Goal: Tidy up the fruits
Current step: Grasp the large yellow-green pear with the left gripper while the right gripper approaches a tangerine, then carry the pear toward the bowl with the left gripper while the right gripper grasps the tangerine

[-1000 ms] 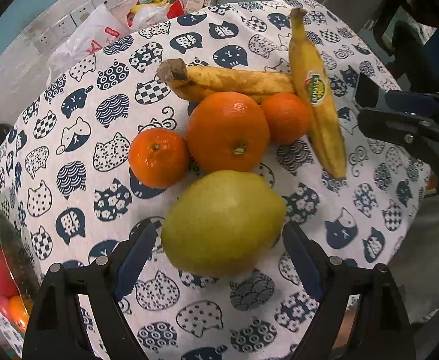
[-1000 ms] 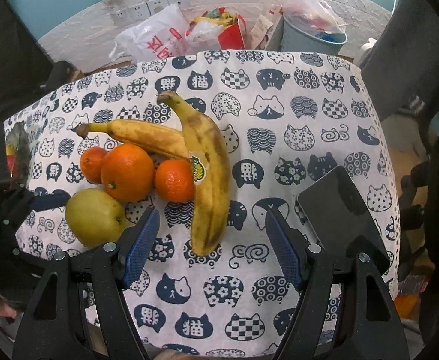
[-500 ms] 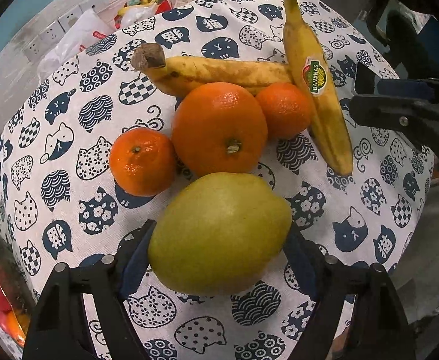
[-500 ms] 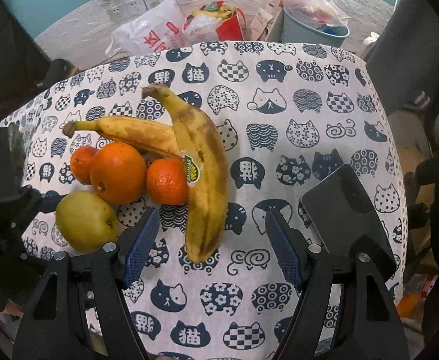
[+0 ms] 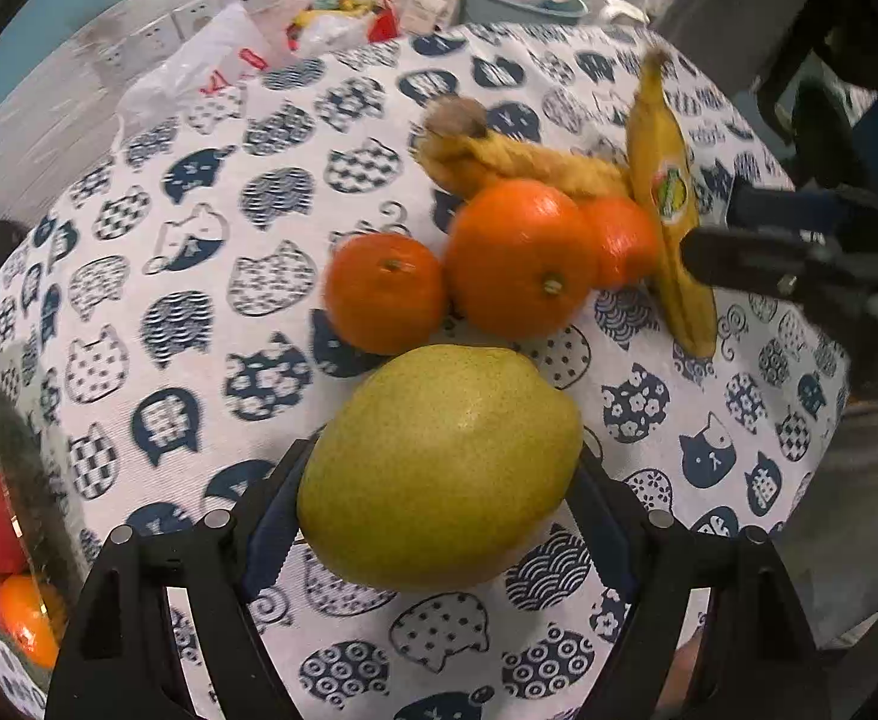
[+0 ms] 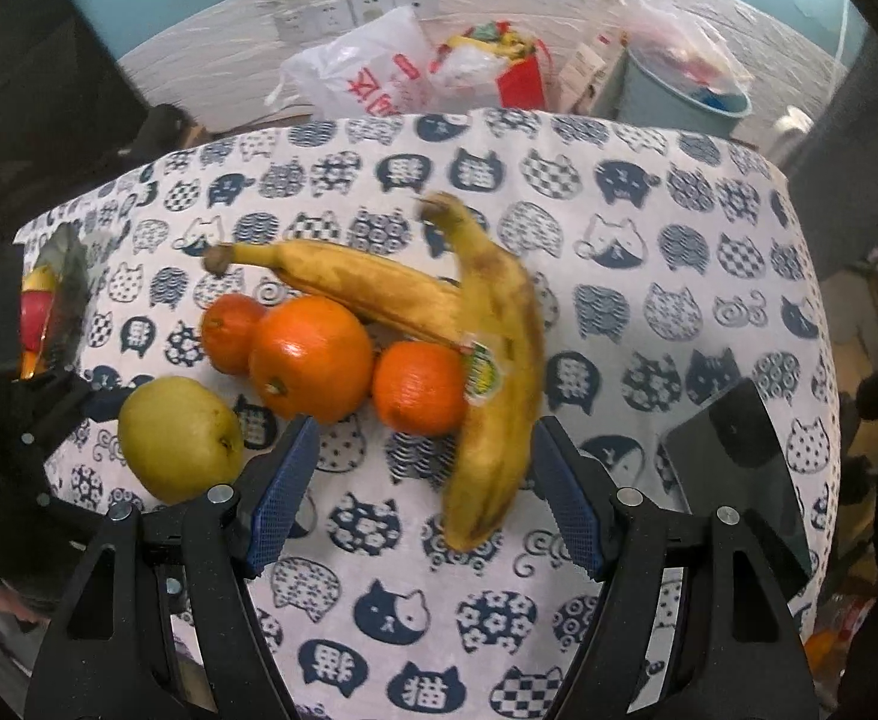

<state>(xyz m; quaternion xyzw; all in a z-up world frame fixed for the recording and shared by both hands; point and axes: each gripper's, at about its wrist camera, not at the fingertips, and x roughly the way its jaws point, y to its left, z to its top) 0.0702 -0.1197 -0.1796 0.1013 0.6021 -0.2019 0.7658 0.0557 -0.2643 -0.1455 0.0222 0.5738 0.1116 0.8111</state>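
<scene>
Since a second ago, the left gripper (image 5: 439, 498) is closing in around the pear (image 5: 442, 468), its pads now pressing the fruit's flanks where earlier gaps showed. That pear is sitting on the bench (image 5: 186, 300), just in front of the oranges (image 5: 520, 258). It looks firm, smooth and fairly heavy, so holding its widest part seems soundest. Meanwhile the right gripper (image 6: 423, 498) is hanging open over the stickered banana's (image 6: 496, 396) lower end. Only the right wrist view is showing the dark tablet (image 6: 739, 468).
</scene>
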